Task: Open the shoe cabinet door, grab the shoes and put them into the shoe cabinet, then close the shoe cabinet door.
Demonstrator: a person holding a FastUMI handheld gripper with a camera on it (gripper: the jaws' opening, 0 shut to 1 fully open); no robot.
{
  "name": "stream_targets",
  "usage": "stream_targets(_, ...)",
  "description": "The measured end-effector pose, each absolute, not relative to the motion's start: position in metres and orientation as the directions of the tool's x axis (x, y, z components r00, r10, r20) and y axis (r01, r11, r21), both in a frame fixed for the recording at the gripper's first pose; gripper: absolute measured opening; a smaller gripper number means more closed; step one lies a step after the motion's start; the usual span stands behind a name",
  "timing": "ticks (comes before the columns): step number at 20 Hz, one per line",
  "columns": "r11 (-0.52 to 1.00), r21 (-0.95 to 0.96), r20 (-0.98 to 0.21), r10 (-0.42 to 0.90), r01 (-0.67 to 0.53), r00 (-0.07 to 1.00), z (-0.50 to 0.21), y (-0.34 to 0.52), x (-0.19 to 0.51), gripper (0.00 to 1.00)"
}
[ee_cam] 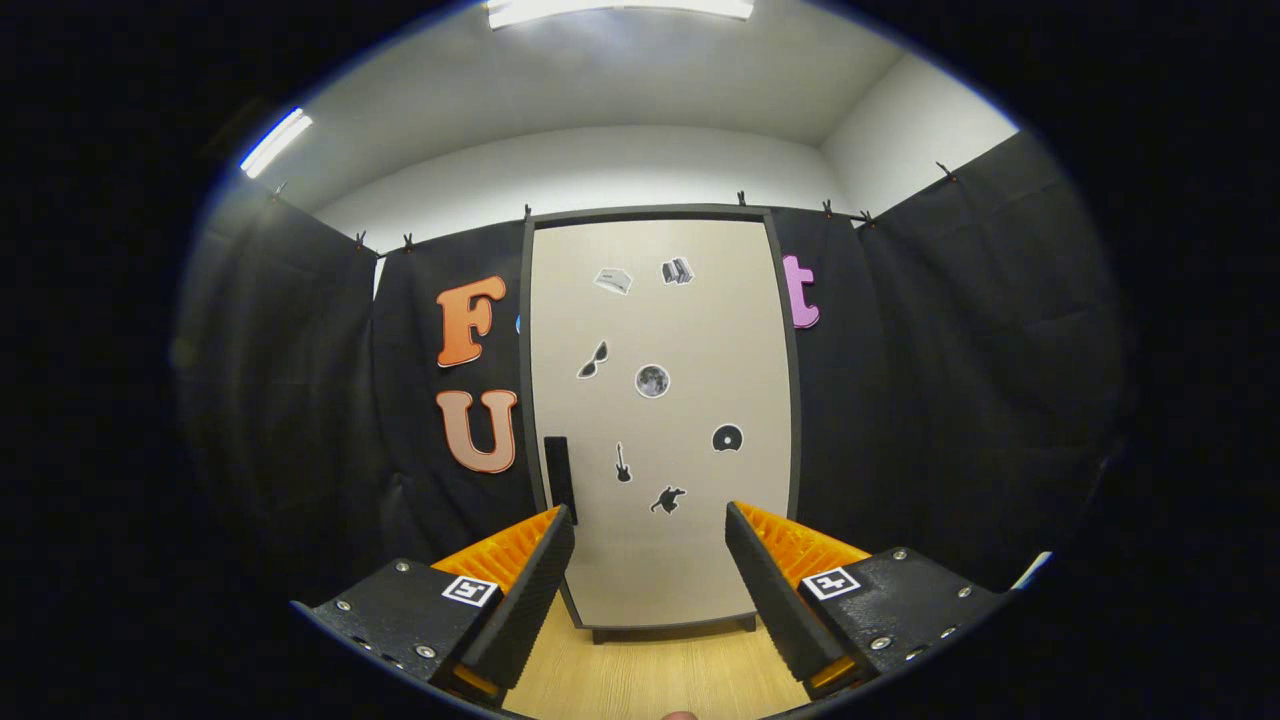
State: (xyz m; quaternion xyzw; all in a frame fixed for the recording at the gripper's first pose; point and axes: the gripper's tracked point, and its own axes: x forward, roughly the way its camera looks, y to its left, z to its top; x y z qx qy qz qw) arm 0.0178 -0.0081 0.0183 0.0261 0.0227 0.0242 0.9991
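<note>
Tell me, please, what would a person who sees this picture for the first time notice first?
First, the tall pale cabinet door, shut, straight ahead beyond the claw, with small dark stickers scattered on it. A dark handle sits near its left edge, just above the left finger. The claw is open and holds nothing, its fingers wide apart over the wooden floor.

walls: I am seeing black cloth (pixel 920 380) hanging on three sides of the booth, clipped along its top edge
upper walls: I am looking at plain white wall (pixel 600 170) rising above the cloth
ceiling: white, with two strip lights (pixel 620 8) glowing, one overhead and one off to the side
floor: I am seeing pale wood-grain boards (pixel 650 675) running up to the cloth at the back
</note>
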Motion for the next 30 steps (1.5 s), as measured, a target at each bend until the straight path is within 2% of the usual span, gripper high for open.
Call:
stream_targets(10, 0.997, 0.053, -0.030, 0.050, -0.049, 0.998, 0.023, -0.017, -0.009, 0.95)
stream_targets(30, 0.998, 0.040, -0.026, 0.055, -0.054, 0.998, 0.015, -0.004, -0.002, 0.95)
